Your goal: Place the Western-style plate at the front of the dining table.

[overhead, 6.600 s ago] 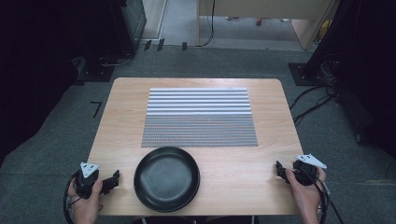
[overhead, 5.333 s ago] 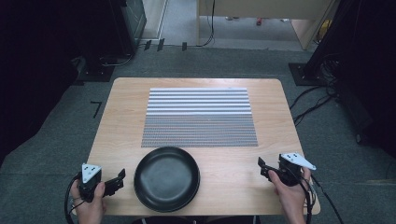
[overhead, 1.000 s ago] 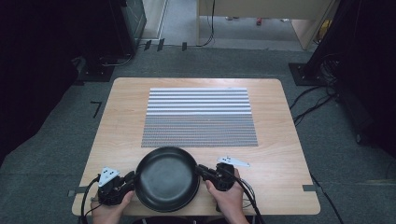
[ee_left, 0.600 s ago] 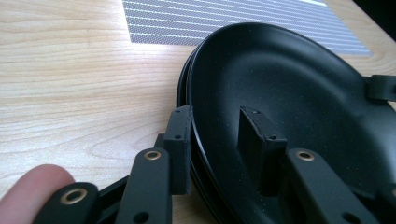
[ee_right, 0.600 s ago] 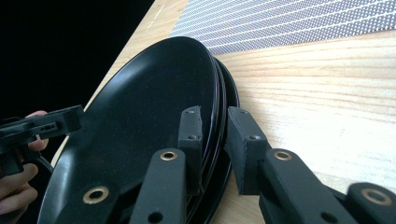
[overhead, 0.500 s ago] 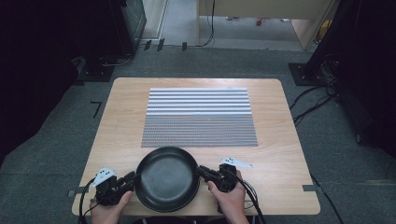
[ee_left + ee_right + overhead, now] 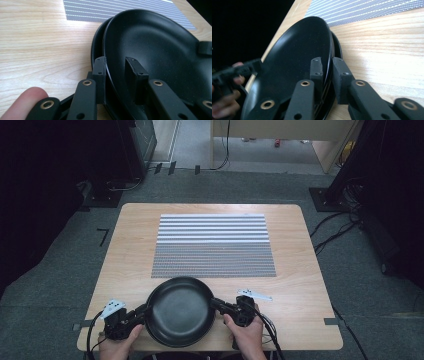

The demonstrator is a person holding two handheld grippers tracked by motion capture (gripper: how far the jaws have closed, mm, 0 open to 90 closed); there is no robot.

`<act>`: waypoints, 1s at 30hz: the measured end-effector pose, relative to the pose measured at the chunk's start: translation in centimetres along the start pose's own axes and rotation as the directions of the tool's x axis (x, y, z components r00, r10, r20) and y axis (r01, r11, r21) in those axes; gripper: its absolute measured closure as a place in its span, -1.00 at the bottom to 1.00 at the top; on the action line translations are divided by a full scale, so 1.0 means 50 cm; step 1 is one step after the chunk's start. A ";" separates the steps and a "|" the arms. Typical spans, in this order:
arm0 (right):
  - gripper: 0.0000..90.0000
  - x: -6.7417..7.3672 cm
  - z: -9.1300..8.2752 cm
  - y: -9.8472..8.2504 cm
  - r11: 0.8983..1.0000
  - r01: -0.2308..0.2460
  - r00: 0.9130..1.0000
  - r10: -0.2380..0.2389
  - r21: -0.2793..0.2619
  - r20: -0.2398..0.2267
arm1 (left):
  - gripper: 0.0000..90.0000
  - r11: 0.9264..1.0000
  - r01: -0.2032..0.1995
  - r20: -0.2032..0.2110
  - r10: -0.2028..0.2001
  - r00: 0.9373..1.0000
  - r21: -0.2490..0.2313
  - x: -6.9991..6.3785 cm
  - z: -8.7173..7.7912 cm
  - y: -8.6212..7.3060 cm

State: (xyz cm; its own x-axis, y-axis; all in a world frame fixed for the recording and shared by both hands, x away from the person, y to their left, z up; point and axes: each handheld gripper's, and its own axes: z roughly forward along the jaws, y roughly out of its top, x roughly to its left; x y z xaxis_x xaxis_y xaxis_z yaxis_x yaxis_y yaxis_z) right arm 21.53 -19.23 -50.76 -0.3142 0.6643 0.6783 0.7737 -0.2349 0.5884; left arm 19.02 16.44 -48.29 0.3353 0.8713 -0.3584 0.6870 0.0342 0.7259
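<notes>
- The black plate (image 7: 180, 311) sits at the near edge of the wooden table (image 7: 130, 245), just short of the striped mat (image 7: 214, 245); I judge the grasp under way and the carry not yet begun.
- The left gripper (image 7: 139, 314) lies low and level at the plate's left rim. Its jaws have just been closing, one outside the rim and one inside; the left gripper view shows a gap at the inner pad, so not yet clamped.
- The right gripper (image 7: 216, 304) mirrors it at the right rim. Its jaws have just been closing and pinch the rim in the right gripper view.
</notes>
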 end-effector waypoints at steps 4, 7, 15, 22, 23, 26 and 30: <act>0.80 -0.005 -0.005 0.005 1.000 -0.024 1.000 0.024 0.002 -0.014 | 0.57 1.000 0.013 0.021 -0.013 1.000 0.005 0.002 0.005 0.000; 0.81 -0.005 -0.009 0.008 1.000 -0.023 1.000 0.023 -0.001 -0.007 | 0.56 1.000 0.017 0.031 -0.018 0.999 0.021 0.000 0.012 -0.002; 0.85 -0.008 -0.034 0.026 1.000 -0.024 1.000 0.024 -0.003 -0.005 | 0.41 0.998 0.000 0.082 -0.006 0.997 0.065 -0.012 0.032 -0.009; 0.82 -0.001 -0.041 0.024 1.000 0.026 0.999 -0.026 -0.005 0.020 | 0.36 0.998 0.006 0.080 -0.011 0.997 0.064 -0.014 0.032 -0.009; 0.82 -0.001 -0.041 0.024 1.000 0.026 0.999 -0.026 -0.005 0.020 | 0.37 0.998 0.006 0.080 -0.011 0.997 0.064 -0.014 0.032 -0.009; 0.74 0.001 -0.049 0.017 0.999 0.031 0.999 -0.031 -0.015 0.043 | 0.46 0.997 0.039 0.096 -0.045 0.994 0.064 -0.005 0.032 -0.009; 0.81 0.004 -0.046 0.004 1.000 -0.012 0.999 0.012 -0.008 0.030 | 0.59 0.992 0.098 0.136 -0.107 0.985 0.076 0.013 0.030 -0.008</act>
State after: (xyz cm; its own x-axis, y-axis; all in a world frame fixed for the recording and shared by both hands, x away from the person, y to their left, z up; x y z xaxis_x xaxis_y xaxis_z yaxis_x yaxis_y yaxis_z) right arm 20.36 -20.78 -49.47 -0.2882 0.6820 0.6722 0.7732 -0.2484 0.5835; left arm 19.94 16.27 -49.71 0.3439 0.7880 -0.5106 0.7634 0.0821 0.6407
